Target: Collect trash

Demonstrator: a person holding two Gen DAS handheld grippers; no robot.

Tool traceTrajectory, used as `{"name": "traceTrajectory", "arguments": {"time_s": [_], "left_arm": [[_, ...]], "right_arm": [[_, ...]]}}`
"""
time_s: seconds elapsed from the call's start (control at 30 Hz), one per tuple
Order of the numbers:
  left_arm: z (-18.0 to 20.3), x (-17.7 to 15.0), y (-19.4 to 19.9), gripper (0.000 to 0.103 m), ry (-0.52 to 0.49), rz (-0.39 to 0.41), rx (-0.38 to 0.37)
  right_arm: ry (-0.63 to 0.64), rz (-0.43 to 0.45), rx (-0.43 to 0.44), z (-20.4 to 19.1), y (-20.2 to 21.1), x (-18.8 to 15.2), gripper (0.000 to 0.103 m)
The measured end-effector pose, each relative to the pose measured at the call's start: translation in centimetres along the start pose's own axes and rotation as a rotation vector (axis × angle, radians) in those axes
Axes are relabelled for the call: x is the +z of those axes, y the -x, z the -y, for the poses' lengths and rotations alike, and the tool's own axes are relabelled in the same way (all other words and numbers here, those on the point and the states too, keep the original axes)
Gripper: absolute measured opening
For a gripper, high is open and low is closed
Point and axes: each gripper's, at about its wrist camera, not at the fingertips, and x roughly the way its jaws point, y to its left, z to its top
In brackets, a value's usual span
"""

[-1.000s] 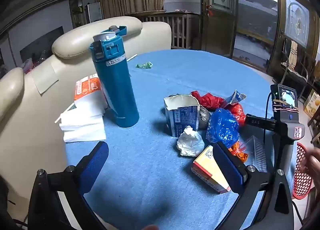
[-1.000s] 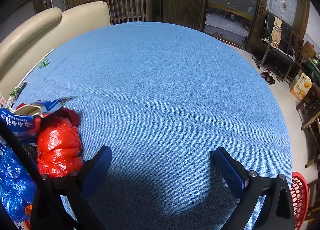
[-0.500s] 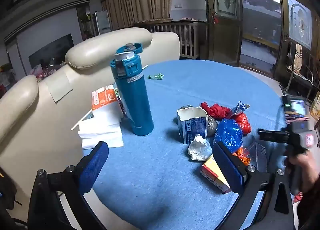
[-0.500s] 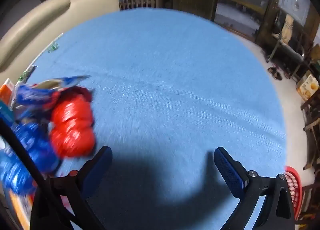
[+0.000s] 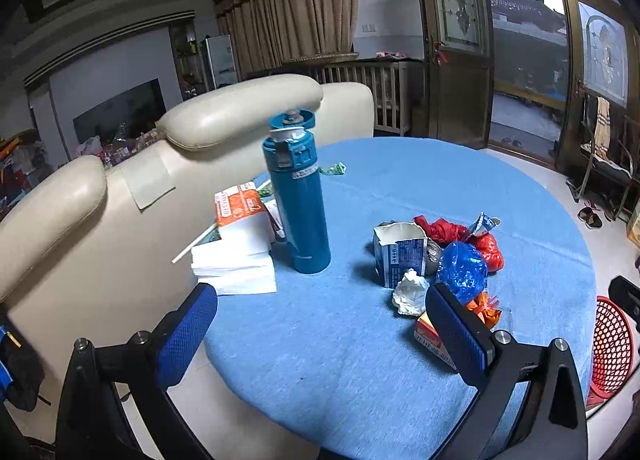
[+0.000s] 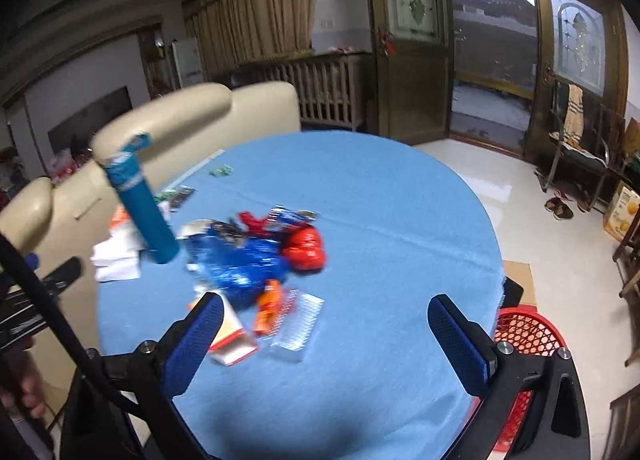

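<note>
A heap of trash lies on the round blue table (image 5: 360, 360): a torn milk carton (image 5: 400, 256), crumpled white paper (image 5: 410, 292), a blue bag (image 5: 462, 276) (image 6: 244, 266), red bags (image 5: 486, 250) (image 6: 306, 248), an orange wrapper (image 5: 484, 306) (image 6: 268, 302), a flat box (image 5: 430, 338) and a clear plastic tray (image 6: 298, 324). My left gripper (image 5: 320, 332) is open and empty, held above the table's near edge. My right gripper (image 6: 328, 336) is open and empty too, raised over the table to the right of the heap. A red mesh basket (image 6: 528, 334) (image 5: 612, 344) stands on the floor beside the table.
A tall teal flask (image 5: 298, 199) stands left of the heap, with tissue packs (image 5: 236, 256) beside it. A green wrapper (image 5: 334, 168) lies farther back. Cream chair backs (image 5: 240, 115) ring the left side. Doors and a chair (image 6: 576, 147) are at the right.
Both grippers have lifted and pulled back from the table, so much more of the room and the heap shows. The right view is motion-blurred. Both stay open.
</note>
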Motion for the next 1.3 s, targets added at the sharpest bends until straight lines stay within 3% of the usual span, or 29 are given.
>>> {"name": "traceTrajectory", "arguments": {"time_s": [0.2, 0.8, 1.3], "left_arm": [[-0.7, -0.3, 1.3, 0.103, -0.001, 0.011, 0.012], [-0.4, -0.9, 2.0, 0.103, -0.034, -0.002, 0.036], [1.0, -1.1, 1.5, 0.103, -0.076, -0.021, 0.02]], "right_arm": [[-0.005, 0.06, -0.012, -2.8, 2.2, -0.2, 0.103], [0.096, 0.091, -0.048, -5.2, 2.5, -0.9, 0.103], [0.105, 0.056, -0.069, -4.9, 1.5, -0.7, 0.103]]}}
